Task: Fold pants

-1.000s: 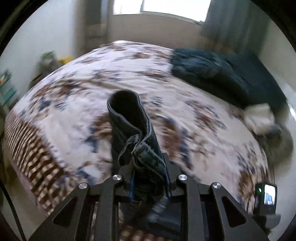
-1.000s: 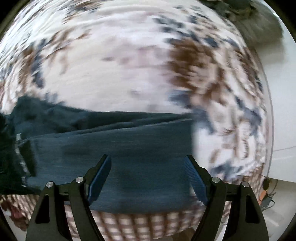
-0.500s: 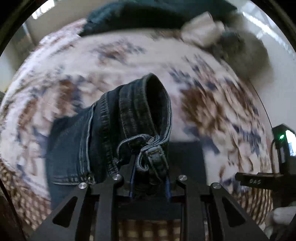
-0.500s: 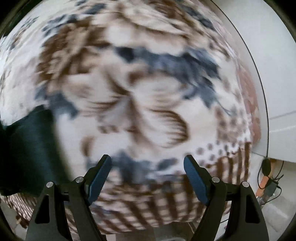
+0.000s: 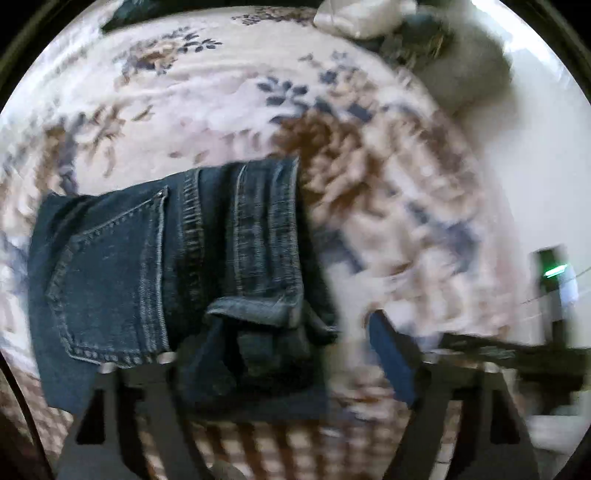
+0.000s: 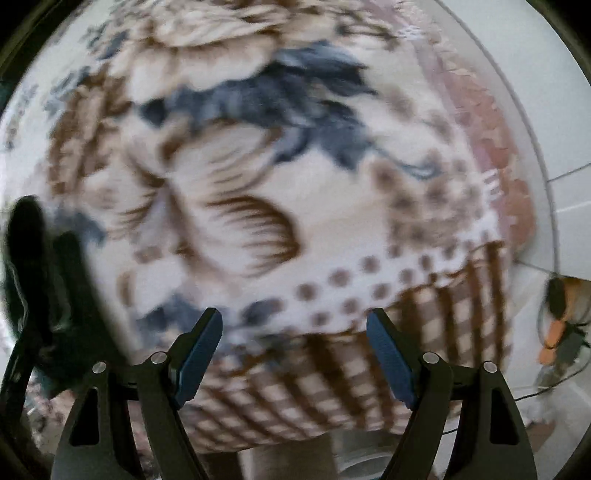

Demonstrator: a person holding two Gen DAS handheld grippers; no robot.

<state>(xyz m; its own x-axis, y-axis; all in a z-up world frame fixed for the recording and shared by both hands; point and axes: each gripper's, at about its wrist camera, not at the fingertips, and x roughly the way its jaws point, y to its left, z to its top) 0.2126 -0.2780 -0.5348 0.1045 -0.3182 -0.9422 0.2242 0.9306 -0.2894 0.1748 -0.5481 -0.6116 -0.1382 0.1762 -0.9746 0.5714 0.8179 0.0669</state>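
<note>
The jeans (image 5: 155,266) lie folded on the bed (image 5: 207,110), near its checked front edge, back pocket up and waistband end pointing toward the bed's middle. The left gripper (image 5: 291,350) points steeply down over them and its jaws are opening: the waistband corner with its belt loop sits between the fingers, just beside the left one, while the right finger (image 5: 391,362) stands well clear of the cloth over bare blanket. The pads do not press on the denim. To the right of the jeans the floral blanket is open up to the bed's side edge, where the pale floor (image 5: 535,155) begins. Beyond the jeans, more bare blanket runs to a light cloth (image 5: 354,18) and a grey heap (image 5: 454,62) at the far corner. The right gripper (image 6: 295,354) hangs wide apart and holds nothing, aimed down at bare blanket just inside the checked border (image 6: 406,350), by the bed's corner. A dark blurred shape at its left is the other tool (image 6: 44,280).
</note>
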